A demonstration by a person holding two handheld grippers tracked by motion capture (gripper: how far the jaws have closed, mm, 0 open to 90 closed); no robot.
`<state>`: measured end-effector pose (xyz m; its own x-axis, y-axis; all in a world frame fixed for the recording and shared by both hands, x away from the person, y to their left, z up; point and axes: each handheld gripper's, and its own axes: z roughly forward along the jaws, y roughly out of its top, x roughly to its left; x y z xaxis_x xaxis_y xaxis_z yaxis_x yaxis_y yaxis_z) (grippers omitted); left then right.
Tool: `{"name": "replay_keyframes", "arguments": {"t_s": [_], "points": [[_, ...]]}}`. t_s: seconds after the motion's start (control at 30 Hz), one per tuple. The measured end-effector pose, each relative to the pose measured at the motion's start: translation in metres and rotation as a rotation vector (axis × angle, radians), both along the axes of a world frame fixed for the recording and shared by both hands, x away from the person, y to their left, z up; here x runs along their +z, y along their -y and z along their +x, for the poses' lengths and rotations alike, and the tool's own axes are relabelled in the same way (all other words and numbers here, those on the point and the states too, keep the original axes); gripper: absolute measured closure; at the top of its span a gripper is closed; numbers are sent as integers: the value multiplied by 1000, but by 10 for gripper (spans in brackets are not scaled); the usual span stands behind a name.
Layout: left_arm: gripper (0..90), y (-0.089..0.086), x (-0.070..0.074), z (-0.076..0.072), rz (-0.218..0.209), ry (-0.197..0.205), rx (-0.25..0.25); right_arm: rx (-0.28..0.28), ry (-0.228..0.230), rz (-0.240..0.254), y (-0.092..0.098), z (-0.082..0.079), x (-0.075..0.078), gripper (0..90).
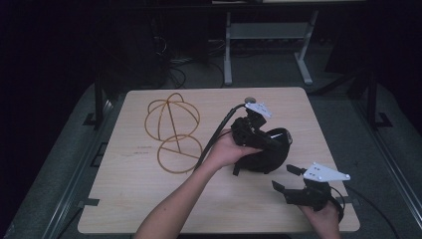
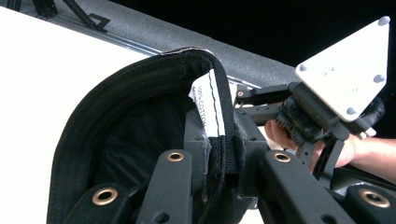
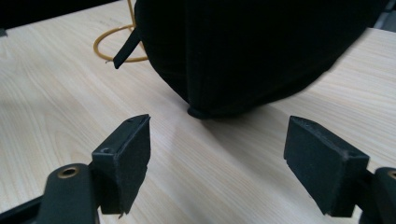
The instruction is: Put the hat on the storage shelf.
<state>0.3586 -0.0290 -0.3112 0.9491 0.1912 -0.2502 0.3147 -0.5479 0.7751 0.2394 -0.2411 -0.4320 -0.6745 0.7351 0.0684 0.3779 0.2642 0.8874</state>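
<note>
Right gripper [image 1: 286, 178], jaws spread and empty, sits near-right of the black cap [image 1: 266, 149], whose rim the left gripper [image 1: 256, 137] clamps.

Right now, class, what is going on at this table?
A person works with a tool in each hand. The left tool is shut on the rim of a black cap, holding it upside down with its crown at the wooden table. The right tool is open, beside the cap and not touching it. A gold wire stand lies further left.
</note>
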Motion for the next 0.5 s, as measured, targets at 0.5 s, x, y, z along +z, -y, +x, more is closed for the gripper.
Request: {"name": "replay_keyframes", "arguments": {"t_s": [0.5], "points": [[783, 4, 11, -3, 2, 23, -3, -10, -28, 61, -9, 18, -3, 296]]}}
